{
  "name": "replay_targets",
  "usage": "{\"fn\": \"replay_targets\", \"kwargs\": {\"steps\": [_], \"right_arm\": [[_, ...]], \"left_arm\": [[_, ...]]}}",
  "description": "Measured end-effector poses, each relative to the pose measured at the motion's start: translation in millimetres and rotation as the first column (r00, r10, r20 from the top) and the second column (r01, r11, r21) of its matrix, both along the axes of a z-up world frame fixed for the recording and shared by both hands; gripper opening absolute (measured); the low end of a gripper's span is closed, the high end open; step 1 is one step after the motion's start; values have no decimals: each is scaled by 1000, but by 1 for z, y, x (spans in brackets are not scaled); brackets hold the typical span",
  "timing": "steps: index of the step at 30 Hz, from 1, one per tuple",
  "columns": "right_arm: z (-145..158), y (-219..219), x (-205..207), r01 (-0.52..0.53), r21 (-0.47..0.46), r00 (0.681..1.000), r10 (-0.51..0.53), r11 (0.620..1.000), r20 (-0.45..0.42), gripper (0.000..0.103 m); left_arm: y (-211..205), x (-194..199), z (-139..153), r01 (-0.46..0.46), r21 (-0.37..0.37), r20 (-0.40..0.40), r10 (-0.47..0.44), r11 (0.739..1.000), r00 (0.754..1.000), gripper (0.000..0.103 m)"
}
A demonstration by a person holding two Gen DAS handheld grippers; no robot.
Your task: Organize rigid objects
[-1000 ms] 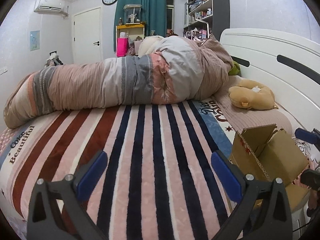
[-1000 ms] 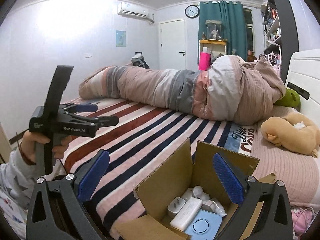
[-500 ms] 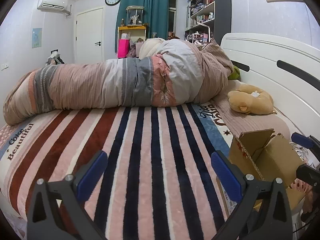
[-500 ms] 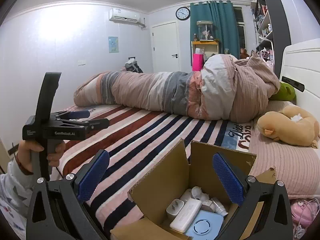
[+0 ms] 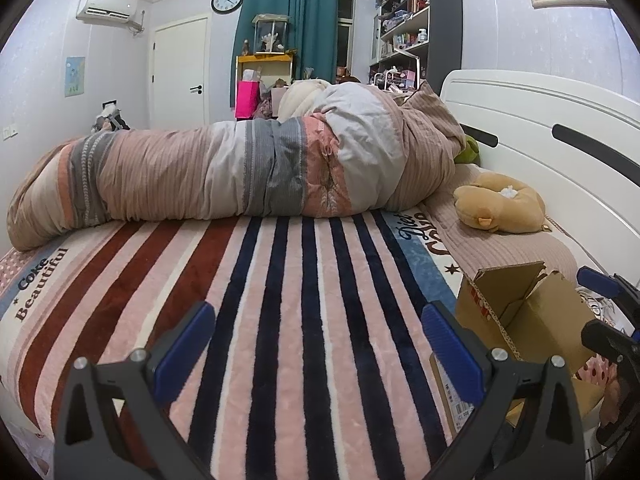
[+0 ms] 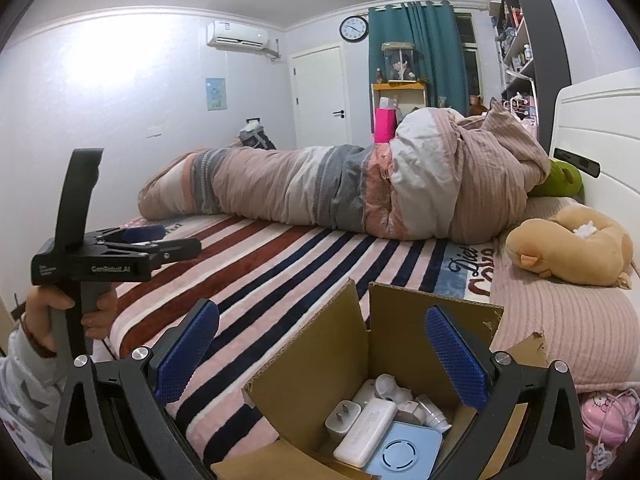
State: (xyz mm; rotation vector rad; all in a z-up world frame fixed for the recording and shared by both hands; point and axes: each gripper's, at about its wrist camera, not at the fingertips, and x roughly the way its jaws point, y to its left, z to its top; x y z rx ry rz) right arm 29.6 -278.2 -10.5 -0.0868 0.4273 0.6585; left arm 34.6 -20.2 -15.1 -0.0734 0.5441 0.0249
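An open cardboard box (image 6: 404,332) sits on the near right part of the bed. Inside lie a white power bank (image 6: 366,434), a white plug adapter (image 6: 339,424), a light blue square device (image 6: 404,454) and small white pieces (image 6: 386,388). My right gripper (image 6: 322,354) hovers open just above the box, nothing between its blue pads. In the left wrist view the box (image 5: 532,320) stands to the right, and my left gripper (image 5: 316,352) is open and empty over the striped blanket (image 5: 280,280). The left gripper (image 6: 168,242) also shows in the right wrist view, held by a hand (image 6: 60,312).
A rolled duvet (image 5: 260,168) lies across the far side of the bed. A tan plush toy (image 5: 500,208) rests by the white headboard (image 5: 560,120). A pink item (image 6: 604,420) sits low beside the box. Shelves, a door and a curtain stand behind.
Both cameras drifted slightly; the box slid a little right and down in the left view. Both grippers stay open and empty.
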Motion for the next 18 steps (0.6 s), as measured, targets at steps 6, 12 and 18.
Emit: {"fn": "replay_targets", "kwargs": {"steps": [6,12,18], "right_arm": [[-1,-4,5,19,5,1000,-19,1000,-7,103],[-2,-8,8,32,20,999,-32,999,-10,103],[-2,-10,10,42,30,999,-41,999,-17,103]], "left_arm": [[0,-1,1,1,0,4,-1,1000,1000,102],[-1,-2,2,6,3,7,-6,1000,1000,102],[-1,-2,3,8,2,7,-8,1000,1000,102]]}}
